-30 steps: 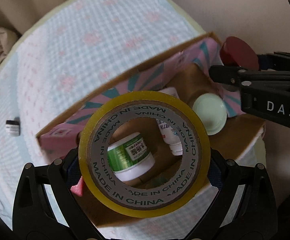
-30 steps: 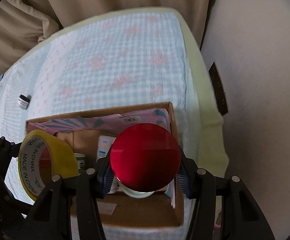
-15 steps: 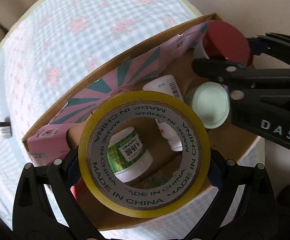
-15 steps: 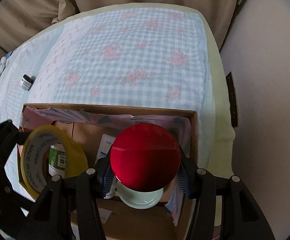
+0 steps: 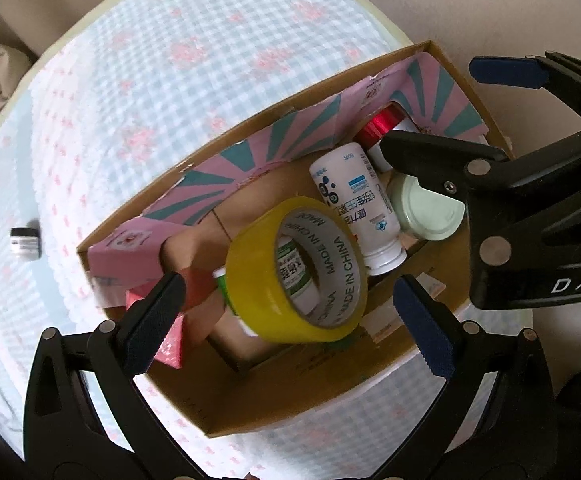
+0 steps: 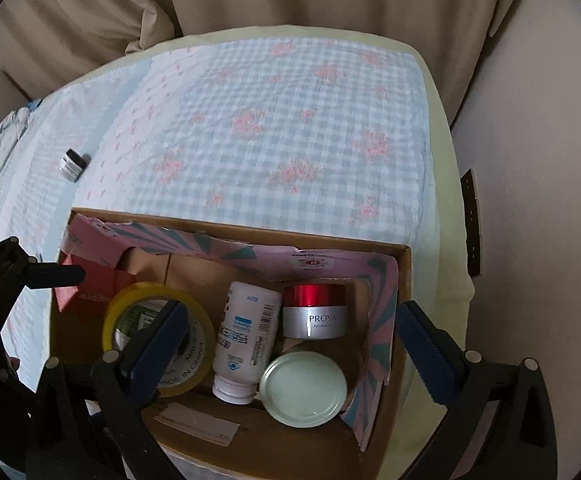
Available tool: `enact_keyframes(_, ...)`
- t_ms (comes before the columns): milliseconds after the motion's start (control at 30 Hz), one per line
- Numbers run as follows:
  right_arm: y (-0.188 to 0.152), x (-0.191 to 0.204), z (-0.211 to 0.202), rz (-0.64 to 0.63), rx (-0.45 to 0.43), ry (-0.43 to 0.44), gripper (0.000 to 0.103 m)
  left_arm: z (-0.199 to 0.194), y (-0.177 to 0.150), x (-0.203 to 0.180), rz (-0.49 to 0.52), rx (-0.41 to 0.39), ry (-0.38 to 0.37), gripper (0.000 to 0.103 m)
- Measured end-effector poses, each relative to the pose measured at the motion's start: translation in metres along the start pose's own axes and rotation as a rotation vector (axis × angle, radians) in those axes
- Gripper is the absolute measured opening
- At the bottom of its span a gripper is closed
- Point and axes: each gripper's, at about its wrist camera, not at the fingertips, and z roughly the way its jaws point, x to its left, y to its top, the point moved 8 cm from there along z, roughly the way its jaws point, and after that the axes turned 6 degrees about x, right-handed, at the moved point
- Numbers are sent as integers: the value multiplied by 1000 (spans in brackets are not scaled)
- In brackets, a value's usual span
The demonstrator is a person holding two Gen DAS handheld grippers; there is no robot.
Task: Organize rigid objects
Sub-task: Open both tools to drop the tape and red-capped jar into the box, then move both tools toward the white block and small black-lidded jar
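A cardboard box with a pink and teal liner sits on the checked cloth. Inside lie a yellow tape roll leaning on a green-labelled jar, a white bottle, a red-lidded silver jar and a pale green lid. My left gripper is open and empty above the tape. My right gripper is open and empty above the jars; it also shows in the left wrist view.
A small black-capped jar lies on the cloth to the left of the box. A red carton stands in the box's left end. Beige curtains and a wall with a dark plate stand behind and right.
My left gripper opened and the tape roll dropped into the box. My right gripper opened and the red-lidded jar now stands in the box's far right corner.
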Motion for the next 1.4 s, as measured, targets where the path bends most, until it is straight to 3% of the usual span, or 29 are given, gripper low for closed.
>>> enact_keyframes(333,-5,12,-34,-2,-21,-32,103,-44,-17,4,1,-70,9,103)
enact_keyframes(667,-7,50,-124,-7,-110,-99,103,-132,-61,27,-49,-214,16,103)
enact_keyframes(900,-4,110,-187,15,-156,-93,103,-201,-121,80,-136,-322,47,103)
enact_keyframes(1067,-2,167,-222,26,-188,-102,103,-234,-175,135,-225,-358,68,103)
enact_keyframes(1400,17,284,-233,-15,-244,-56,103,-239,-274,252,-357,-395,121,103)
